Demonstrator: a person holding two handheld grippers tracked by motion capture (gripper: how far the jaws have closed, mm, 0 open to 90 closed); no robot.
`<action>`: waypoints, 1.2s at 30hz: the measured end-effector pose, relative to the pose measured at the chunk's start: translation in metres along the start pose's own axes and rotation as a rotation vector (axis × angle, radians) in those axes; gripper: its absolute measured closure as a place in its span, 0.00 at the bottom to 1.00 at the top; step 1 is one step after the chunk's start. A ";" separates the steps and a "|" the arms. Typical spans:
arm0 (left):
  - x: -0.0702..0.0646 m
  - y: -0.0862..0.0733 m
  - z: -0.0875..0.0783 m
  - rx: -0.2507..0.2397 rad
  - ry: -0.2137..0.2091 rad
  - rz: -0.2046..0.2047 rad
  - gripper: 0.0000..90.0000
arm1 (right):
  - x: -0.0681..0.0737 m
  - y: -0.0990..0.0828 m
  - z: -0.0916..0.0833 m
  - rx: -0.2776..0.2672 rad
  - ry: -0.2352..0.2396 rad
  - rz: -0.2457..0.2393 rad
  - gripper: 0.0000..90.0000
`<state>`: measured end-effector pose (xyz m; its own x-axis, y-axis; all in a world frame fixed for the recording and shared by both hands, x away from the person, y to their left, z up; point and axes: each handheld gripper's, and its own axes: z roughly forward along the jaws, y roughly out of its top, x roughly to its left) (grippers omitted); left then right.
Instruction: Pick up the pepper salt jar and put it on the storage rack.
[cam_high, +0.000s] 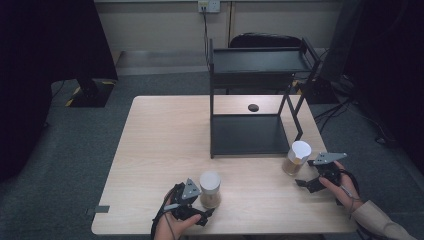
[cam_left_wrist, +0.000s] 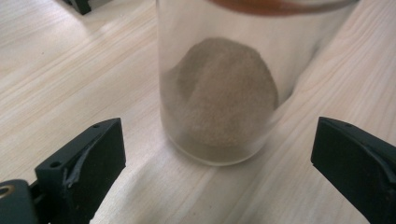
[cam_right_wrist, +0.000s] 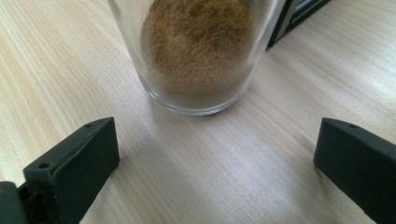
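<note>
While both grippers gape empty, the left faces the grey jar, the right the brown jar.

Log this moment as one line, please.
left gripper: open, at grey-powder jar | right gripper: open, at brown-powder jar | both jars standing on table

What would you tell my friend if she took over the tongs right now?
Left tongs: open, aimed at the jar of grey powder near the table's front edge, not touching it.
Right tongs: open, just short of the jar of brown powder, which stands by the front right corner of the black shelf.
Done: both tongs lined up with their jars.
Left: nothing is gripped yet; probably close on each jar and lift. The shelf's two levels hold nothing, so the jars may be meant for them.
</note>
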<state>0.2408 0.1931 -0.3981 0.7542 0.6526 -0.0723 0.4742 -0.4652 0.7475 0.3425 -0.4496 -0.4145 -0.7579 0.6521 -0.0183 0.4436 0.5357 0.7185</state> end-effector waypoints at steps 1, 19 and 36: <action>0.000 0.000 0.000 0.001 0.002 -0.007 0.03 | 0.000 0.000 0.000 0.000 0.000 0.000 0.00; 0.001 -0.005 -0.007 -0.054 0.002 -0.050 0.03 | 0.000 0.000 0.000 -0.001 0.000 0.000 0.00; 0.002 -0.005 -0.010 -0.079 -0.005 -0.072 0.04 | 0.000 0.000 0.000 0.000 0.000 0.000 0.00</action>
<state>0.2353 0.2027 -0.3949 0.7218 0.6795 -0.1312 0.4902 -0.3681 0.7901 0.3425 -0.4496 -0.4146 -0.7581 0.6519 -0.0183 0.4433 0.5356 0.7187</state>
